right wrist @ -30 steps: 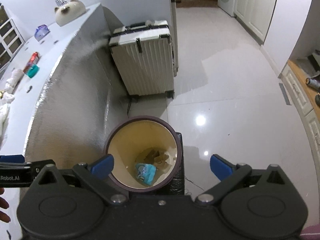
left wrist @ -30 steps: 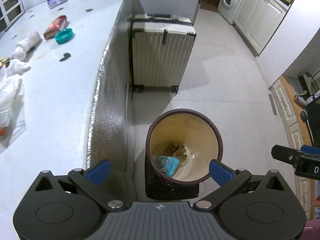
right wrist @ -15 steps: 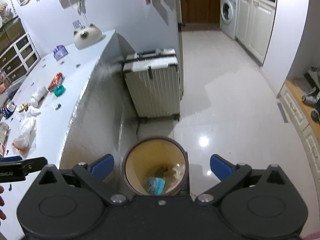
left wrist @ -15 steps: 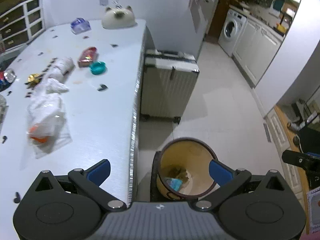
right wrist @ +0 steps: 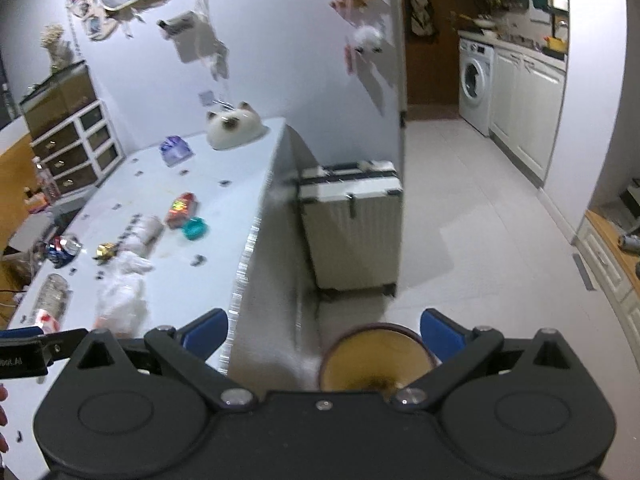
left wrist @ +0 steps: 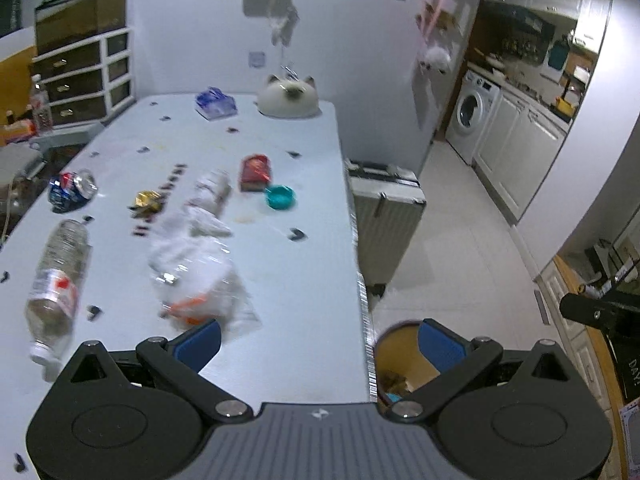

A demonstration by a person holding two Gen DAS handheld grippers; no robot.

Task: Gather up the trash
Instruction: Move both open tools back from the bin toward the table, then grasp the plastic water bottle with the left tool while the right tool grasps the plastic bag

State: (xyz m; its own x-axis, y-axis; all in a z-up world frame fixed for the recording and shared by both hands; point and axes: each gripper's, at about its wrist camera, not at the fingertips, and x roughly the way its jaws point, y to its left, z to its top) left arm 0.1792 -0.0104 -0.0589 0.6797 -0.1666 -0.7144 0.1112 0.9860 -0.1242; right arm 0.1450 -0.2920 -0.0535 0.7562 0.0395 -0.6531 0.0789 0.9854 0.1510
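Both tongs spread wide, nothing between the blue pads. Left gripper [left wrist: 320, 338] up over the near edge of the white table [left wrist: 312, 280], one pad above the tabletop, other above the bin [left wrist: 394, 350] on the floor just beside the table's end. Right gripper [right wrist: 324, 330] further out over the floor, bin [right wrist: 374, 360] right under it btwn the pads, mouth up, dark rim, yellowish inside w/ some bits at the bottom.

Trash spread on the table: clear plastic bottle [left wrist: 56, 280] lying on its side near the left edge, crumpled clear bag [left wrist: 200, 276] w/ smth orange in it close to the left gripper, crushed can [left wrist: 72, 190] further back, gold wrapper [left wrist: 146, 200], rolled white wrapper [left wrist: 210, 192], red packet [left wrist: 256, 170] just beside a teal lid [left wrist: 281, 197]. Small dark scraps dotted around. Blue tissue pack [left wrist: 215, 103] and cat-shaped white thing [left wrist: 289, 96] at the far end.

White suitcase [right wrist: 352, 224] upright on the floor by the table's side, beyond the bin. Washing machine [right wrist: 476, 80] far back. Fingertips [right wrist: 3, 416] at left edge of right view
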